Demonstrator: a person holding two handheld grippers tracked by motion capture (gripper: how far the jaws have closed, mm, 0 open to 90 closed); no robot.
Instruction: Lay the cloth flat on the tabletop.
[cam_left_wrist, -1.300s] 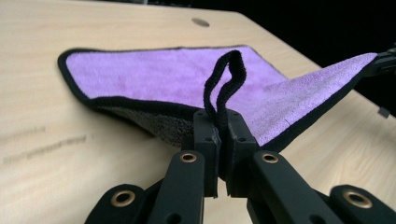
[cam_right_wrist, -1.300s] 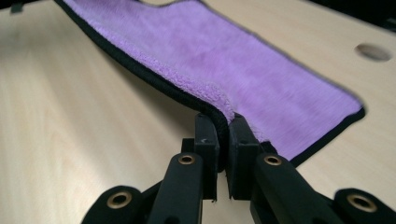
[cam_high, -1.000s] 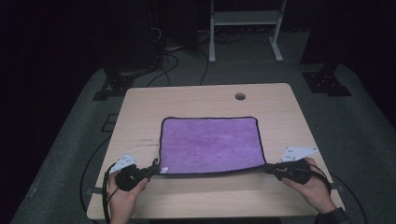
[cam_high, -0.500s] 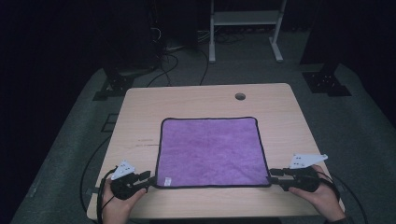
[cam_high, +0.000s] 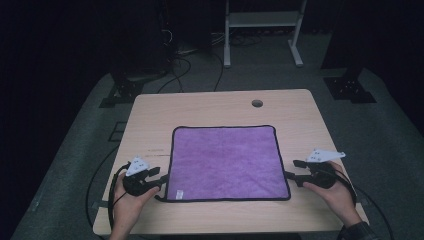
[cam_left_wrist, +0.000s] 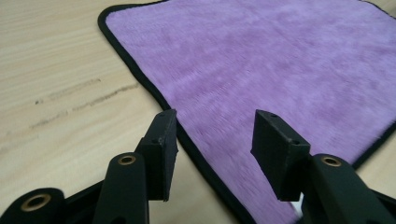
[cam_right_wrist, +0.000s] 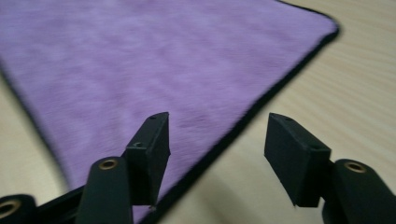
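A purple cloth (cam_high: 227, 160) with a black hem lies flat in the middle of the wooden table (cam_high: 210, 107). My left gripper (cam_high: 161, 181) sits at the cloth's near left corner, and its jaws have just been opening. In the left gripper view the left gripper (cam_left_wrist: 214, 140) is open above the cloth (cam_left_wrist: 280, 60), gripping nothing. My right gripper (cam_high: 292, 170) is at the near right corner; its jaws have just been opening too. In the right gripper view the right gripper (cam_right_wrist: 217, 149) stands open over the cloth's (cam_right_wrist: 140, 60) hem, holding nothing.
A round cable hole (cam_high: 257, 103) is in the table's far side. Behind the table stand a white frame (cam_high: 260, 22) and dark stands with cables on the floor. Bare wood surrounds the cloth.
Both grippers held the cloth's near edge, drew it toward the table's front, then let go and opened. The cloth now lies flat, and the hands have backed off slightly.
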